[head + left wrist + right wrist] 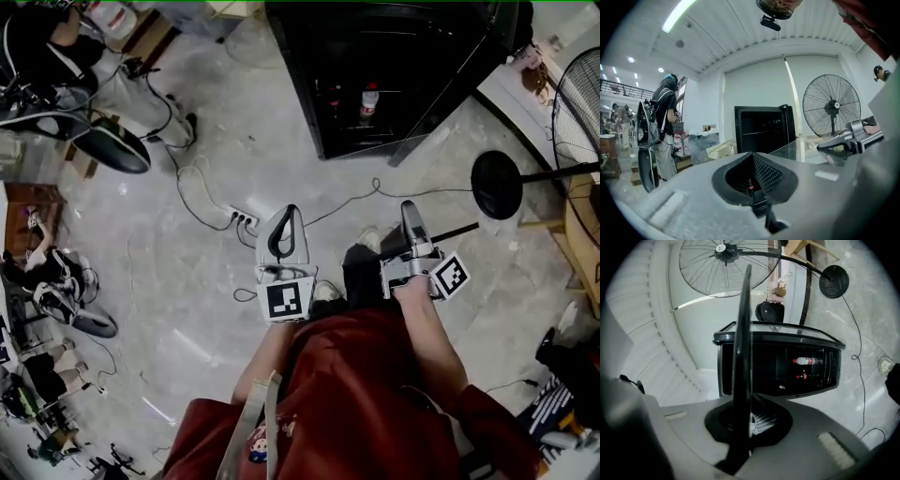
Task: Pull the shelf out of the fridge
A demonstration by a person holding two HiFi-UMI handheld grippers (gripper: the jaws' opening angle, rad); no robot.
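Right gripper view: right gripper [746, 420] is gripping a thin dark-edged pane seen edge-on, jaws pinched tight on its rim. I'm reading it as the shelf [743, 333]. It's standing upright right in front of the lens, cutting across the fridge [780, 366] behind it. Left gripper view is showing what's likely the same shelf [787, 149] as a flat glassy sheet running toward the right gripper. Left gripper [753, 176] is clenched w/ nothing between the jaws and isn't touching the shelf.

Head view: person [366, 403] is standing well back from the fridge, whose door is hanging open w/ bottles [369, 98] sitting inside. Both grippers are hanging low over the floor [234, 169], near a power strip [242, 220], w/ the fan [577, 103] off to the right.

Step, as I'm judging it: the pull-out is looking done. The shelf is sitting clear of the fridge, carried by one gripper only. Next move is prob. calling for a place to set it down. Glass pinched on one edge could swing or slip, so it's asking for the left gripper to open and take the far side, then a slow, level lowering, keeping clear of the cables and fan stand.
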